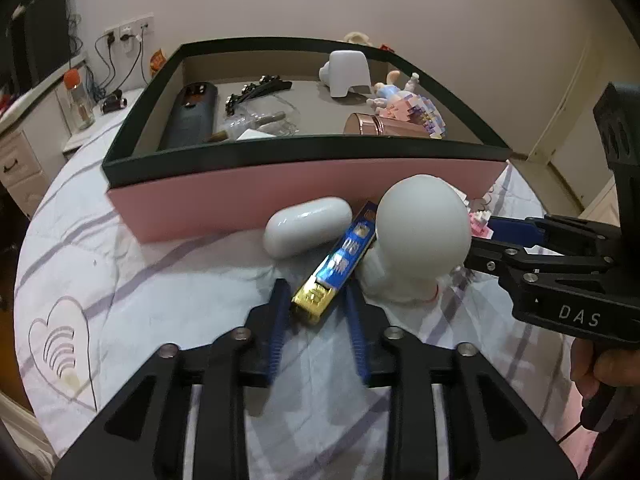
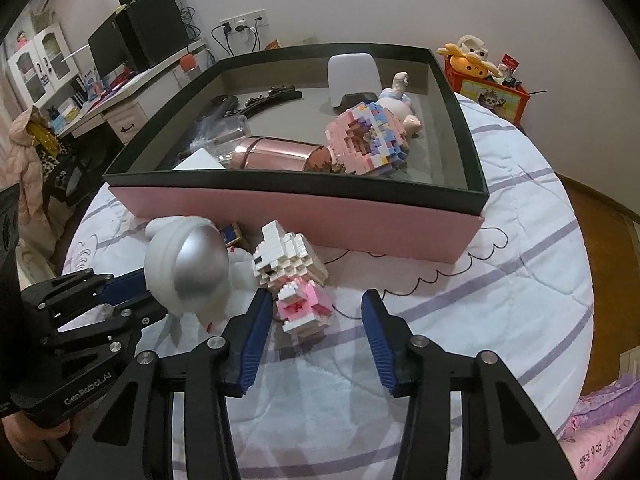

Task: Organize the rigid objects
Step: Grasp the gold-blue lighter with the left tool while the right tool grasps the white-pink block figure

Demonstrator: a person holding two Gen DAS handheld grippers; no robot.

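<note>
Bedspread [image 1: 160,280]; L fingers [image 1: 316,312] on blue-gold box [image 1: 336,264]

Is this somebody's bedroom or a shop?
Most likely a bedroom at home. The pink box sits on a quilted bedspread, plush toys are piled by the wall, and a desk with black speakers stands on the left.

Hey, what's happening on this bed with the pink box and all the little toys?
A person is tidying small rigid items into the pink box, holding a gripping tool in each hand. The left tool has its blue pads around the end of a blue-and-gold pack. The right tool reaches for a pink-and-white brick figure; only one pad touches it. A white pebble-shaped case and a round-headed white figure wait outside.
</note>
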